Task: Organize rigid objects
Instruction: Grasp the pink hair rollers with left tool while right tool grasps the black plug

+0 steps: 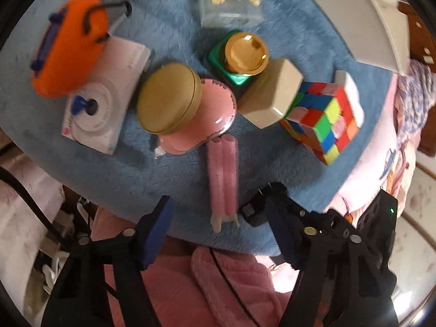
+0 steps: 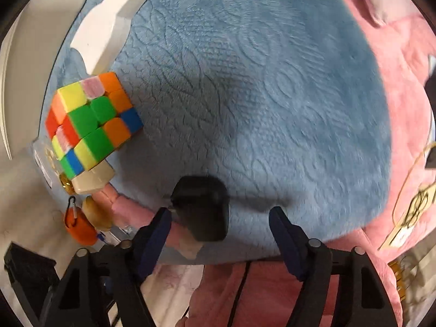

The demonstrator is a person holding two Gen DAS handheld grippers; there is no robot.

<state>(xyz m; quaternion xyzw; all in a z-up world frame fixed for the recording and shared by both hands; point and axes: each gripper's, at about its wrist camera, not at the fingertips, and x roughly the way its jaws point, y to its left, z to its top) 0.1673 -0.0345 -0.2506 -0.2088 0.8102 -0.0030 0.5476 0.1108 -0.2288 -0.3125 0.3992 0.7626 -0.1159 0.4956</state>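
Several rigid objects lie on a blue plush mat (image 1: 169, 174). In the left wrist view I see a Rubik's cube (image 1: 325, 121), a beige hexagonal box (image 1: 271, 94), a gold-lidded green jar (image 1: 244, 54), a round gold tin (image 1: 169, 99), a pink hairbrush (image 1: 222, 174), a white device (image 1: 106, 100) and an orange pouch (image 1: 70, 46). My left gripper (image 1: 220, 234) is open above the brush handle's end. My right gripper (image 2: 220, 231) is open over the mat (image 2: 259, 95), with a black plug adapter (image 2: 203, 208) between its fingers, not gripped. The cube (image 2: 91, 121) lies at its left.
A clear box with yellow shapes (image 1: 231, 0) sits at the mat's far side. A white tray edge (image 1: 384, 19) lies at the upper right. A white shoehorn-like piece (image 2: 111, 24) lies beyond the cube. Pink bedding (image 2: 403, 114) surrounds the mat. The black adapter (image 1: 256, 212) shows by my left gripper.
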